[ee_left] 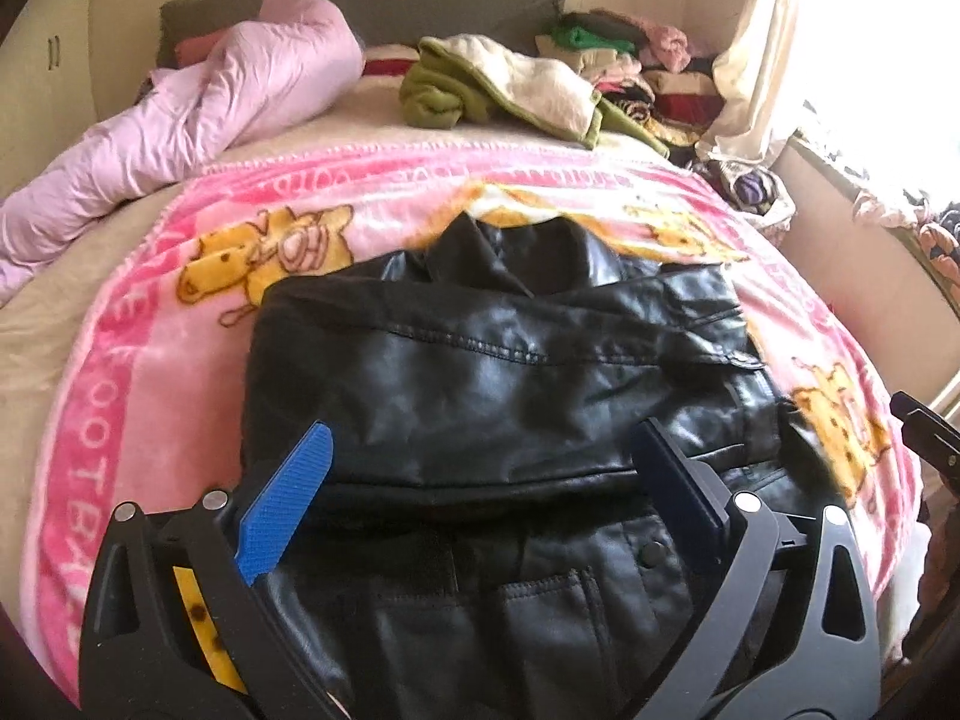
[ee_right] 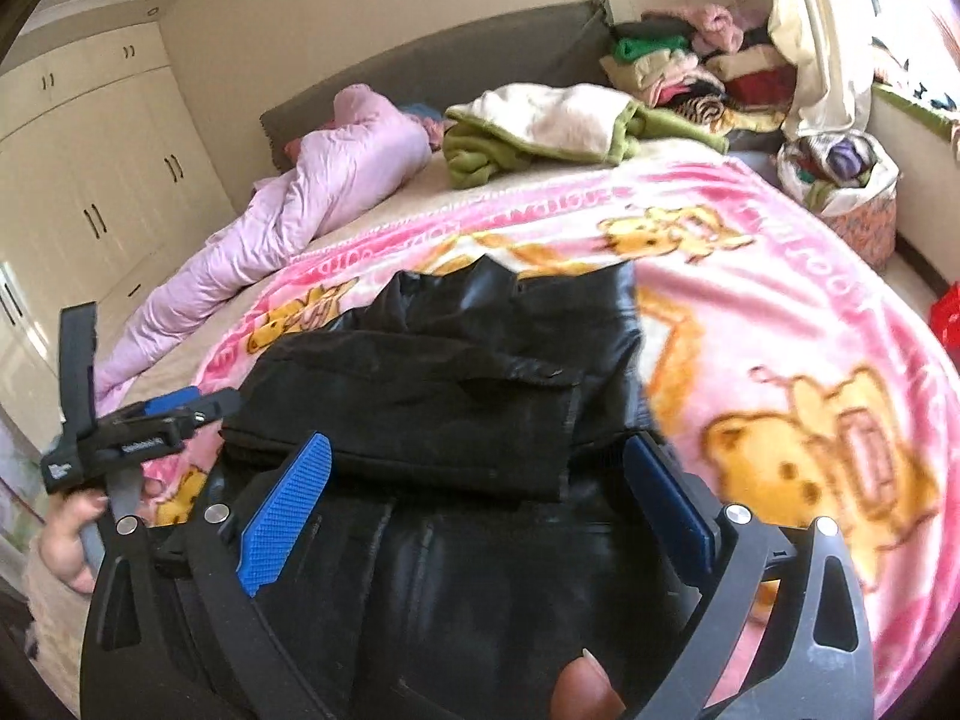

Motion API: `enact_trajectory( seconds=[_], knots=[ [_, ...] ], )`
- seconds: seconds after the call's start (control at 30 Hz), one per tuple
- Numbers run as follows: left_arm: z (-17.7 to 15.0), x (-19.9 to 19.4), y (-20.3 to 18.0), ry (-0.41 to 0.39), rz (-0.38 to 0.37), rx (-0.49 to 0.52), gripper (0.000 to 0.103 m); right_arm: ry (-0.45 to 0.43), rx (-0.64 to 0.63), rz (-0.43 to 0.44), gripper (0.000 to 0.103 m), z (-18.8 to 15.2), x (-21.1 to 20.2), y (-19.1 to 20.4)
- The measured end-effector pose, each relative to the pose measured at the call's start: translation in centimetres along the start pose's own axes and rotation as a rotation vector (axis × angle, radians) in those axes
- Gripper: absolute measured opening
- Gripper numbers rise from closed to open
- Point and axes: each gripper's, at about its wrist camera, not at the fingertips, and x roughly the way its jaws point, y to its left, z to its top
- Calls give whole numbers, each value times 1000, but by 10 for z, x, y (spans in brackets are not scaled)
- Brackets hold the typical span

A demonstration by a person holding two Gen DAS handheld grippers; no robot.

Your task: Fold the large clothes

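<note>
Black jacket (ee_left: 480,372) lies mid-bed on the pink blanket (ee_left: 150,372), already folded over w/ the top half doubled onto the lower part, collar at the far end. Left gripper (ee_left: 480,480) and right gripper (ee_right: 480,480) both spread wide above it, nothing between the jaws, grasping nothing. Looks mostly done; prob. one more fold or tidy-up left. Other clothes (ee_left: 516,84) near the headboard still unfolded.

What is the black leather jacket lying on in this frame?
The black leather jacket lies on a pink cartoon-print blanket spread over the bed. The blanket shows on both sides and beyond the collar; the part of the print under the jacket is covered and cannot be seen.
</note>
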Motion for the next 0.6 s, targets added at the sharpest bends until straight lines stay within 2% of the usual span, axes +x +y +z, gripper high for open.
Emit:
enact_trajectory(
  seconds=[0.23, 0.6],
  knots=[
    [-15, -37, -8, -48, -18, 1, 94, -40, 16, 28, 97, -10, -32, -15],
    [-47, -69, -18, -57, -7, 37, 94, -54, -8, 57, 98, -32, -67, -14]
  ],
)
